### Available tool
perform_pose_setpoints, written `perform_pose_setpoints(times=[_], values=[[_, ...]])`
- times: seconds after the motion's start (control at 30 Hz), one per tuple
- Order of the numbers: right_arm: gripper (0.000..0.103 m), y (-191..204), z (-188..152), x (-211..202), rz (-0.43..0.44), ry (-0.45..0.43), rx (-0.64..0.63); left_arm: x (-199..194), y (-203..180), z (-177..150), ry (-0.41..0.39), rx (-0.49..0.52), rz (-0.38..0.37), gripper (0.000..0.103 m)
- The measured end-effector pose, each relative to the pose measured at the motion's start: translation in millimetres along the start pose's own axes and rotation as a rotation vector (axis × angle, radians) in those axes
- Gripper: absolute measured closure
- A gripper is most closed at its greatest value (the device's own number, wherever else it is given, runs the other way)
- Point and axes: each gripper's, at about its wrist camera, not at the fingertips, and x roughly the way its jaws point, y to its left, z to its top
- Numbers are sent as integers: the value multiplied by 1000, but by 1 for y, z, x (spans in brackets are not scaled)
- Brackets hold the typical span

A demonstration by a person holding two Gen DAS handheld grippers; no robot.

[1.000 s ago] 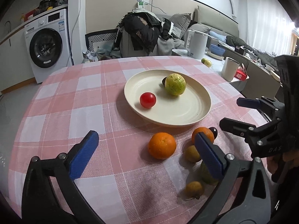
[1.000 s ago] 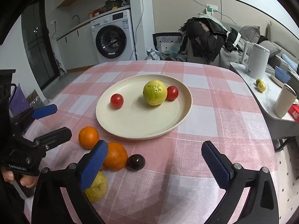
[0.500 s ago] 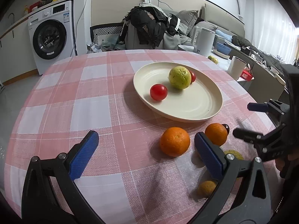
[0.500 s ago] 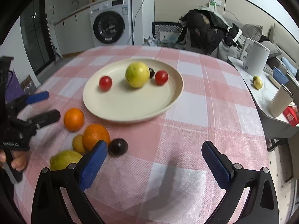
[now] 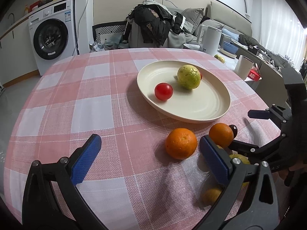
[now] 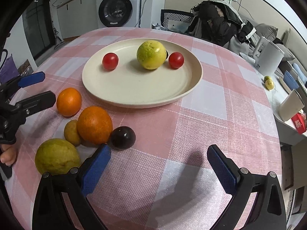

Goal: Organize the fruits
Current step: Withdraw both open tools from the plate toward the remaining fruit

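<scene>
A cream plate (image 6: 138, 90) holds two red tomatoes (image 6: 110, 61) (image 6: 176, 60) and a yellow-green fruit (image 6: 151, 54). In front of it on the checked cloth lie two oranges (image 6: 69, 101) (image 6: 95, 125), a dark plum (image 6: 122, 138), a small yellow fruit (image 6: 71, 132) and a large lemon (image 6: 56, 156). My right gripper (image 6: 158, 151) is open and empty, its left finger just in front of the plum. My left gripper (image 5: 149, 143) is open and empty too, with the nearer orange (image 5: 181, 143) between its fingers and beyond their tips. The plate (image 5: 201, 103) lies further back.
A round table with a pink and white checked cloth (image 5: 92, 103) carries everything. Behind it are a chair heaped with clothes (image 5: 153, 25), a washing machine (image 5: 51, 38) and a side counter with a white kettle (image 6: 268, 57) and a cup (image 6: 291, 105).
Both grippers have come lower and closer to the loose fruit in front of the plate. Both stay open and empty. No fruit has moved.
</scene>
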Motion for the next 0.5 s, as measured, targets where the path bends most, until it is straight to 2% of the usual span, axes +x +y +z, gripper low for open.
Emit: perform_pose_setpoints(times=[0.27,0.33,0.37,0.4,0.5], values=[[2,-1,7,5,18,3,21,4,0,-1,16,-1,-4,1],[11,-2,7,5,36,1,19,4,0,-1,19,0,-5,1],[22,-2,8,5,57,-3,18,5,0,-1,20,0,-7,1],[25,-1,9,4,84,-7,14,5,0,-1,21,-1,-9,1],[43,4,10,1,100,-16,-16,5,1,0,24,-4,-12,1]])
